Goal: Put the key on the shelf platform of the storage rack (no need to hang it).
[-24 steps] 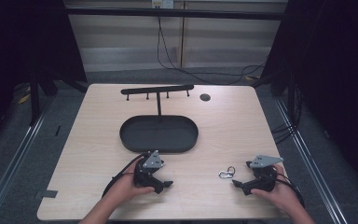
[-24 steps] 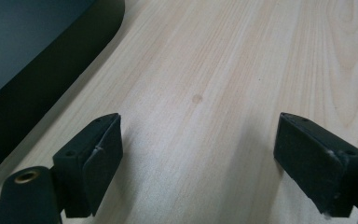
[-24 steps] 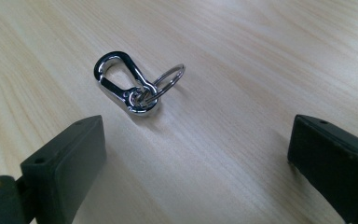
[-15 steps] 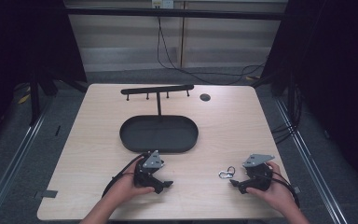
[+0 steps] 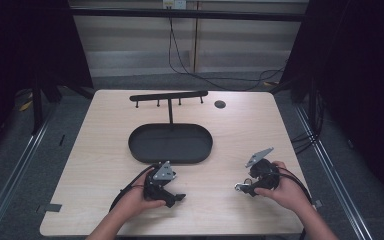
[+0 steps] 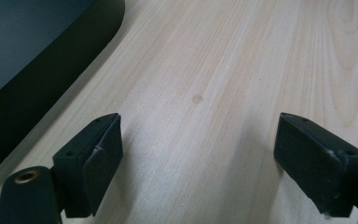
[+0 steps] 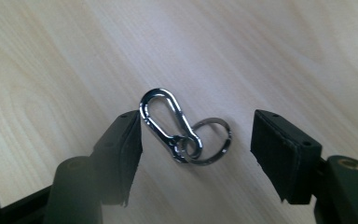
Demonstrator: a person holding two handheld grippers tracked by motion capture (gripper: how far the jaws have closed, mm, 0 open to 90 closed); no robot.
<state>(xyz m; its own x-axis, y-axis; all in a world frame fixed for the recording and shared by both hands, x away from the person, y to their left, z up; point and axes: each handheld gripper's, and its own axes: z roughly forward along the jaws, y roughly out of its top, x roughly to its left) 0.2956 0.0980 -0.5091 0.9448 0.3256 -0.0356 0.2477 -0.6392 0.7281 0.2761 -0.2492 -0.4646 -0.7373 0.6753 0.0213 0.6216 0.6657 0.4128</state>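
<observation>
Pale wood-grain table (image 5: 105, 165) under dim light, dark floor and black curtains around it. At its middle lies a black oval tray (image 5: 170, 143), and every place below is given from that tray. Behind the tray stands a thin black post carrying a horizontal rack (image 5: 168, 96) with small pegs.

In front of the tray and off to its right, near the table's front edge, a silver carabiner (image 7: 165, 122) lies flat on the wood, linked at one end to a small key ring (image 7: 212, 142). In the right gripper view the clip's long axis runs on a slant: its rounded end points up and to the left, its narrow linked end down and to the right, where the ring rests against it.

The right gripper (image 7: 196, 154) is lowered over the clip with its jaws spread, one on each side. The left jaw's tip sits right at the clip's rounded end; the other jaw stands clear of the ring.

The left gripper (image 6: 198, 158) rests just in front of the tray, jaws wide apart over bare wood, the tray's dark rim nearby.
</observation>
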